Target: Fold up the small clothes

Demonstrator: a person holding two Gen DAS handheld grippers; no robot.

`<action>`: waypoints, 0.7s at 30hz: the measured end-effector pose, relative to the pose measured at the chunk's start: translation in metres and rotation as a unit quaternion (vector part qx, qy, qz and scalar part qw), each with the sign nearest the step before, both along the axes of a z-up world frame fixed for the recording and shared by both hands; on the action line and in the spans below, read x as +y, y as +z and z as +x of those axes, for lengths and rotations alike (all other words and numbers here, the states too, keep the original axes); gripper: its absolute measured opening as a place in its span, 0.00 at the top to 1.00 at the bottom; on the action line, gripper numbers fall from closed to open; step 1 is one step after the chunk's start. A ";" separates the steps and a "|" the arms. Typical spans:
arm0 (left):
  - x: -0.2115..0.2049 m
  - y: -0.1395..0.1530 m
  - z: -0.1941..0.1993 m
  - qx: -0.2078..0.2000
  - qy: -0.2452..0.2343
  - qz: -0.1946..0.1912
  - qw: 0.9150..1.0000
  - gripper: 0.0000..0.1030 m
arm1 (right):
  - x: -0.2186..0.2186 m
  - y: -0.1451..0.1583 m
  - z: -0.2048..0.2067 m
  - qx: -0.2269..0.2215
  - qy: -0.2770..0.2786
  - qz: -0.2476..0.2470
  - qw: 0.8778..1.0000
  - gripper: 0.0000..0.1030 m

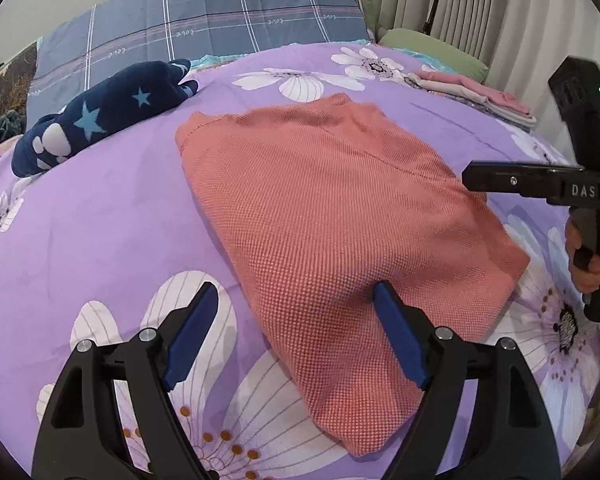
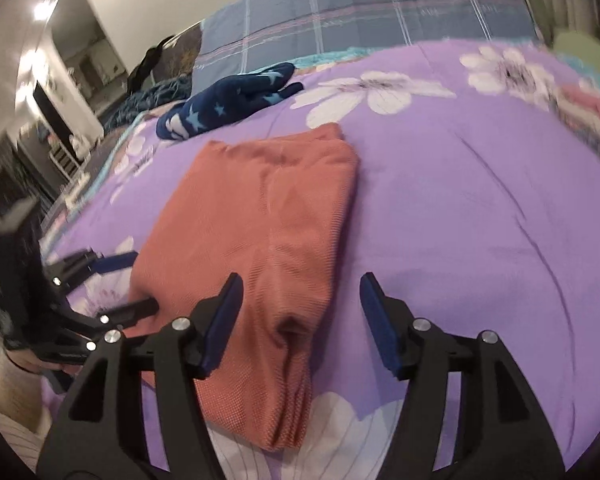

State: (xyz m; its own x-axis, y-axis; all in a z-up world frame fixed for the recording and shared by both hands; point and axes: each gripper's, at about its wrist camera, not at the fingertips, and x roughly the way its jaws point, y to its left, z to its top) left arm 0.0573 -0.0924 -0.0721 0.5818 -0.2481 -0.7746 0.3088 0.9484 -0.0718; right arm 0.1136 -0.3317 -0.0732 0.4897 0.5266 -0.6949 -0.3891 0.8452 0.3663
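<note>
A salmon-pink knit garment lies folded flat on the purple flowered bedspread; it also shows in the right wrist view. My left gripper is open, its jaws astride the garment's near left edge, holding nothing. My right gripper is open just above the garment's near right corner, holding nothing. The right gripper also shows at the right edge of the left wrist view. The left gripper shows at the left of the right wrist view.
A navy star-patterned plush item lies at the back left. A stack of folded pink and grey clothes sits at the back right. A blue plaid pillow and a green pillow are behind.
</note>
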 end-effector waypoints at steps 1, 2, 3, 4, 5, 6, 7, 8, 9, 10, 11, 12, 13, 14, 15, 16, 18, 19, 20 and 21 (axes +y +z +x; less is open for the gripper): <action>0.001 0.001 0.002 0.003 0.000 -0.008 1.000 0.21 | -0.003 -0.002 0.002 0.012 0.001 0.014 1.000 0.40; 0.004 0.001 0.005 0.008 0.000 -0.025 1.000 0.21 | -0.006 -0.004 0.006 0.025 0.005 0.031 0.999 0.40; 0.005 0.001 0.008 0.012 0.001 -0.035 0.999 0.21 | -0.006 -0.005 0.007 0.032 0.010 0.040 0.999 0.40; 0.006 0.001 0.011 0.016 0.001 -0.045 0.999 0.21 | -0.005 -0.006 0.008 0.038 0.014 0.048 0.998 0.41; 0.008 0.000 0.015 0.021 0.000 -0.052 0.998 0.21 | -0.004 -0.008 0.011 0.047 0.021 0.057 0.997 0.44; 0.008 -0.001 0.018 0.026 -0.001 -0.059 0.998 0.21 | -0.002 -0.009 0.013 0.055 0.024 0.063 0.996 0.45; 0.009 -0.002 0.021 0.030 -0.002 -0.065 0.997 0.21 | 0.000 -0.012 0.016 0.067 0.028 0.070 0.995 0.47; 0.010 -0.004 0.025 0.037 -0.004 -0.073 0.997 0.21 | 0.001 -0.014 0.018 0.076 0.032 0.073 0.994 0.47; 0.011 -0.006 0.027 0.042 -0.004 -0.080 0.996 0.21 | 0.002 -0.016 0.020 0.081 0.033 0.072 0.994 0.47; 0.012 -0.007 0.029 0.046 -0.004 -0.085 0.995 0.21 | 0.003 -0.018 0.021 0.085 0.034 0.069 0.993 0.47; 0.013 -0.009 0.031 0.053 -0.004 -0.091 0.994 0.21 | 0.004 -0.020 0.022 0.089 0.035 0.065 0.993 0.47; 0.015 -0.012 0.033 0.061 -0.004 -0.100 0.993 0.21 | 0.005 -0.022 0.022 0.091 0.038 0.064 0.993 0.48; 0.017 -0.015 0.035 0.067 -0.004 -0.107 0.992 0.21 | 0.005 -0.022 0.023 0.093 0.040 0.063 0.993 0.49; 0.018 -0.018 0.036 0.073 -0.004 -0.115 0.991 0.21 | 0.005 -0.023 0.024 0.094 0.043 0.064 0.993 0.49; 0.020 -0.021 0.038 0.075 -0.005 -0.124 0.989 0.21 | 0.005 -0.024 0.026 0.098 0.046 0.067 0.992 0.49; 0.021 -0.022 0.040 0.075 -0.006 -0.128 0.989 0.21 | 0.005 -0.025 0.029 0.102 0.050 0.071 0.991 0.49; 0.019 -0.022 0.045 0.075 -0.009 -0.128 0.989 0.21 | 0.007 -0.029 0.039 0.113 0.058 0.083 0.988 0.49; 0.017 -0.022 0.048 0.075 -0.011 -0.127 0.989 0.21 | 0.008 -0.031 0.045 0.118 0.062 0.090 0.987 0.50; 0.015 -0.022 0.052 0.074 -0.012 -0.125 0.989 0.21 | 0.010 -0.033 0.051 0.122 0.064 0.094 0.986 0.53; 0.014 -0.023 0.057 0.075 -0.013 -0.125 0.989 0.21 | 0.013 -0.036 0.059 0.127 0.064 0.095 0.985 0.55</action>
